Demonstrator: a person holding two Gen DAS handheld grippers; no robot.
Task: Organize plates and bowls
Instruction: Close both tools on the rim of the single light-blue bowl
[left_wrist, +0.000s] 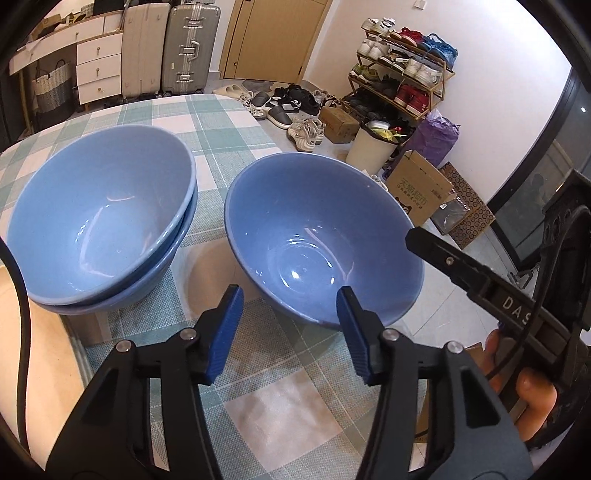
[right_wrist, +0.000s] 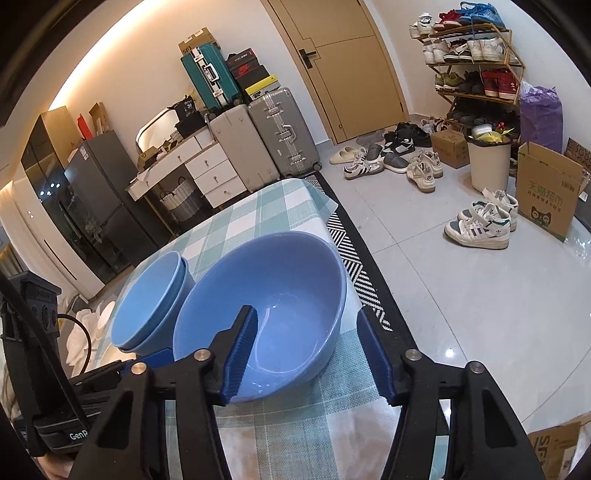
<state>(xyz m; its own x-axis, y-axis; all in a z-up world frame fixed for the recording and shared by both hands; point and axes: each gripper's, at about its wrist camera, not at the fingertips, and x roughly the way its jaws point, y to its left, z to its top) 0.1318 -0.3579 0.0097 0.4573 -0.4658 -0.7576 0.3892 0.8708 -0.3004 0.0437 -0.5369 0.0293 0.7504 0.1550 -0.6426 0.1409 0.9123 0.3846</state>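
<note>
A single blue bowl (left_wrist: 325, 236) stands on the checked tablecloth (left_wrist: 221, 140) near the table's right edge. Left of it two blue bowls are nested in a stack (left_wrist: 103, 218). My left gripper (left_wrist: 290, 295) is open at the single bowl's near rim, its right pad at the rim. In the right wrist view the single bowl (right_wrist: 273, 306) sits in front, the stack (right_wrist: 147, 299) to its left. My right gripper (right_wrist: 306, 317) is open, its left finger (right_wrist: 240, 354) over the bowl's near rim, its right finger outside the bowl. The right gripper's black finger also shows in the left wrist view (left_wrist: 461, 269).
The table's right edge drops to a tiled floor with a striped mat (right_wrist: 351, 258). Shoes (right_wrist: 476, 221), a bin (right_wrist: 487, 162), a cardboard box (right_wrist: 546, 192) and a shoe rack (right_wrist: 476, 62) stand beyond. Suitcases (right_wrist: 280, 133) and drawers (right_wrist: 210, 173) stand behind the table.
</note>
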